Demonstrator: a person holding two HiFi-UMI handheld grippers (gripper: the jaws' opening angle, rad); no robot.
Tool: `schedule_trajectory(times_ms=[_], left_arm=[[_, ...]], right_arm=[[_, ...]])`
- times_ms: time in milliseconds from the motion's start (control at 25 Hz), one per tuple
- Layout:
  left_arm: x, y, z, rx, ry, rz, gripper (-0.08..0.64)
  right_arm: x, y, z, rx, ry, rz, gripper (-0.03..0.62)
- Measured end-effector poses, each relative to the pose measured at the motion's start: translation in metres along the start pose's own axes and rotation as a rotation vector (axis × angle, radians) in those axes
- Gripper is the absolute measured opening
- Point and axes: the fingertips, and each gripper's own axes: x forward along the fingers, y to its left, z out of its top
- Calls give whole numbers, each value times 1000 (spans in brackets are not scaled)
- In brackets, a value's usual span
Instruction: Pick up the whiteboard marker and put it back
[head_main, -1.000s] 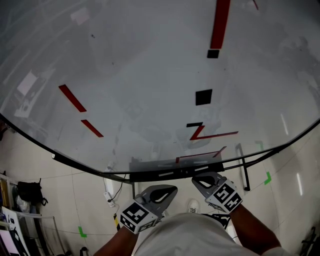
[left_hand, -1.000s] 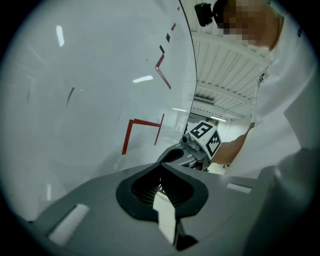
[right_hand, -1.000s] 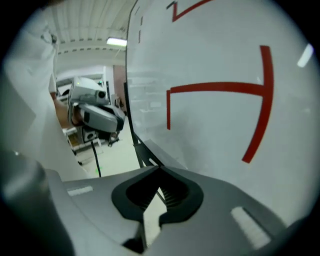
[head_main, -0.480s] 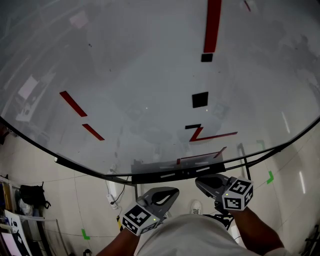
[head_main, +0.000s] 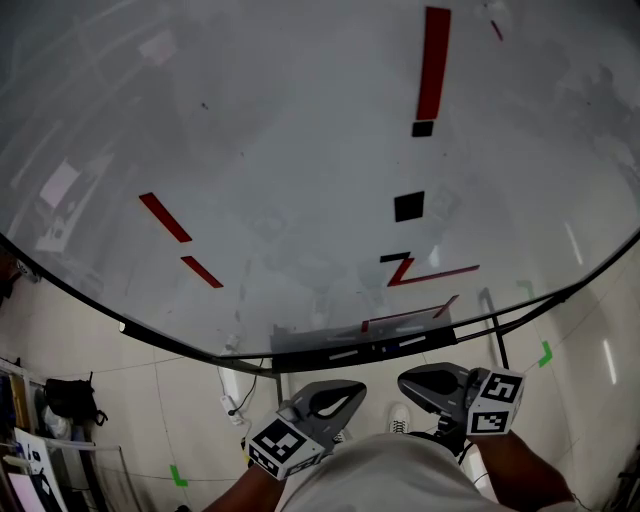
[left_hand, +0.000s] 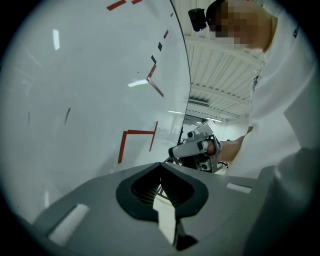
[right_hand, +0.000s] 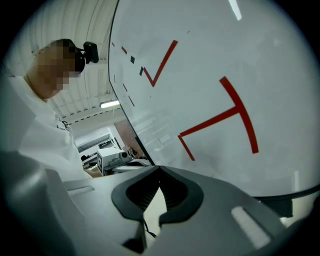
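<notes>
A large whiteboard (head_main: 280, 150) fills the head view, carrying red strokes (head_main: 432, 62) and black squares (head_main: 408, 206). Its narrow tray (head_main: 370, 350) runs along the lower edge. I cannot make out a whiteboard marker in any view. My left gripper (head_main: 350, 388) and right gripper (head_main: 405, 380) hang side by side just below the tray, close to the person's body. Both are shut with nothing between the jaws. The left gripper view shows its own closed tips (left_hand: 160, 167) and the right gripper (left_hand: 172, 151) beyond them. The right gripper view shows its closed tips (right_hand: 160, 171) near a red T stroke (right_hand: 235, 112).
Tiled floor lies under the board, with green tape marks (head_main: 543, 354) and a white cable (head_main: 235, 385) by the stand. A dark bag (head_main: 60, 395) sits at the far left. The stand's metal legs (head_main: 497, 335) reach down on the right.
Both grippers have sunk slightly lower in the head view. The right one has drifted to the right, and its marker cube has turned. Both stay shut.
</notes>
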Motion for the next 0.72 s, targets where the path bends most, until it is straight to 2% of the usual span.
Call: schedule_trajectory(times_ms=[160,560,720], left_arm=[[-4,-2,1,53,5,-8,17],[-34,-9,-16,57,28,-74,17],[-43,-17,-22,74,38,-86,17]], right_arm=[[3,5,-2,-20,-8,-29,2],[9,30,-17,-39,-53,-133,2],[8,44,-22,-37,-77,-145,2]])
